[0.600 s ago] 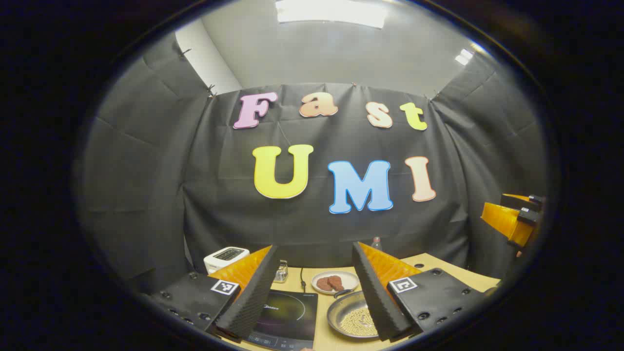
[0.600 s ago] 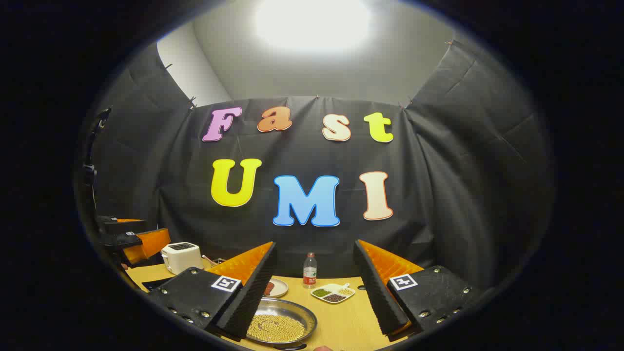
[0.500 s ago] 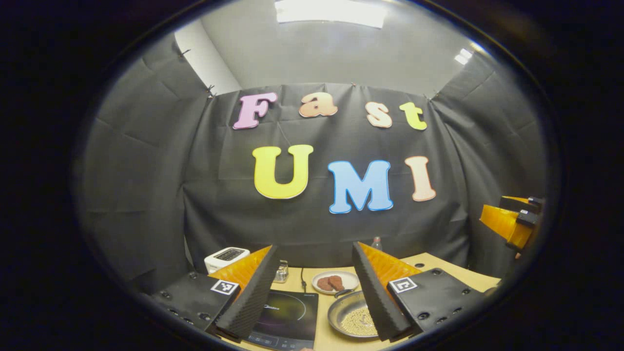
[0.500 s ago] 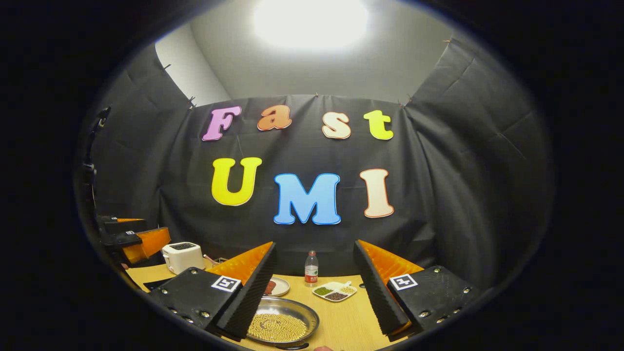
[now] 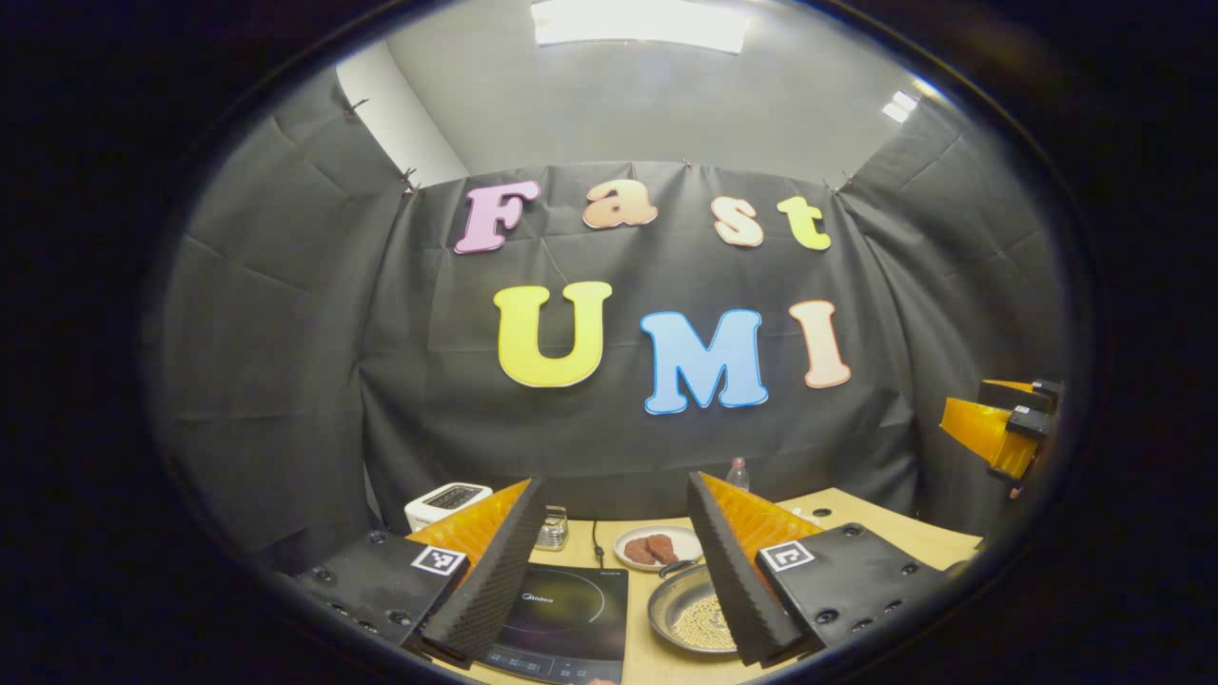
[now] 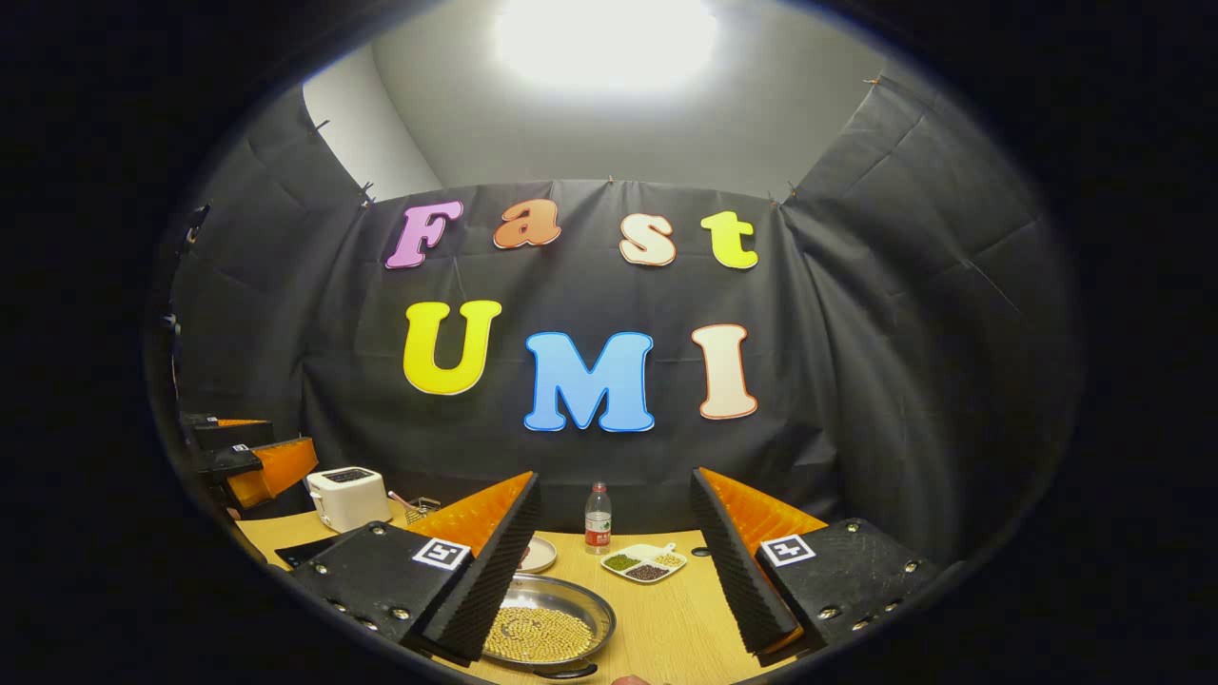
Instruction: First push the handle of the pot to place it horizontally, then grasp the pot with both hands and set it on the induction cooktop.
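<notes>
From my station I log a light wooden table (image 6: 666,628) inside a booth walled with black cloth, under a grey ceiling with a bright light panel (image 5: 638,21). A strip of white wall (image 6: 357,143) shows above the cloth at upper left.

In the left gripper view, the left gripper (image 5: 617,561) is held above the table with its jaws spread wide and nothing between them. Below it lies the black induction cooktop (image 5: 566,618), flat on the table. Just to the cooktop's right sits the pot (image 5: 690,618), a shallow metal pan with pale beans in it; I read a dark handle stub at its far rim, by the plate of brown pieces (image 5: 657,547). A white toaster (image 5: 445,502) stands at the back left, a small metal item (image 5: 552,528) beside it, and a bottle (image 5: 737,473) near the cloth.

In the right gripper view, the right gripper (image 6: 614,561) also hangs with jaws apart and empty. The pot rests on the table partly behind its left finger (image 6: 485,590), handle toward the near edge. A divided dish (image 6: 644,563) of grains lies behind it.
</notes>
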Tool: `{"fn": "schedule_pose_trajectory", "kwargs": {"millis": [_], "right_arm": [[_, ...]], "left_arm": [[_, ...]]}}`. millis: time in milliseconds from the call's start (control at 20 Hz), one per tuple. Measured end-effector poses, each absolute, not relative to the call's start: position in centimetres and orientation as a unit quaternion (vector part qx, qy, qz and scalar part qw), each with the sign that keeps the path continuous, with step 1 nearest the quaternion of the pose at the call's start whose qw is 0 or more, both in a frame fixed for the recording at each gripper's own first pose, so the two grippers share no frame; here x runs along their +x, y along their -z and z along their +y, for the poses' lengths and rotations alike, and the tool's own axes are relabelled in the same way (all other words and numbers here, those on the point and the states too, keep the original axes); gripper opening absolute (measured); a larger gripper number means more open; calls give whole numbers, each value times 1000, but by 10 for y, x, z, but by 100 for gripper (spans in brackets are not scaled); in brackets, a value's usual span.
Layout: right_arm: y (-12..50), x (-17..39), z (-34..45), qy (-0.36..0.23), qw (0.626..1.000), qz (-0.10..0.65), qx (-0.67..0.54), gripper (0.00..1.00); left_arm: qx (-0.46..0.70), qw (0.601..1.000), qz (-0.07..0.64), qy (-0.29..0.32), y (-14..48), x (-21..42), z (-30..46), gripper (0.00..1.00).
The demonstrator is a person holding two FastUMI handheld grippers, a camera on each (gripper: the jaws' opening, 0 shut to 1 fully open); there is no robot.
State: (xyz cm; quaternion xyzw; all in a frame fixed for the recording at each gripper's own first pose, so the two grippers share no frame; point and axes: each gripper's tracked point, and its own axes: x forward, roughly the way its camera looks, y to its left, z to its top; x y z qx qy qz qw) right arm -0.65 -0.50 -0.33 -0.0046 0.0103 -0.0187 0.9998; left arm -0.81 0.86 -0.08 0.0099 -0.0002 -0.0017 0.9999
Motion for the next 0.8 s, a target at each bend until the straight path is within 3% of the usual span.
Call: {"fn": "schedule_pose_trajectory", "kwargs": {"millis": [800], "right_arm": [[14,-4,15,15,999,42,-12,95]], "left_arm": [[15,1000,-13,-4,-5,-19,31,96]]}}
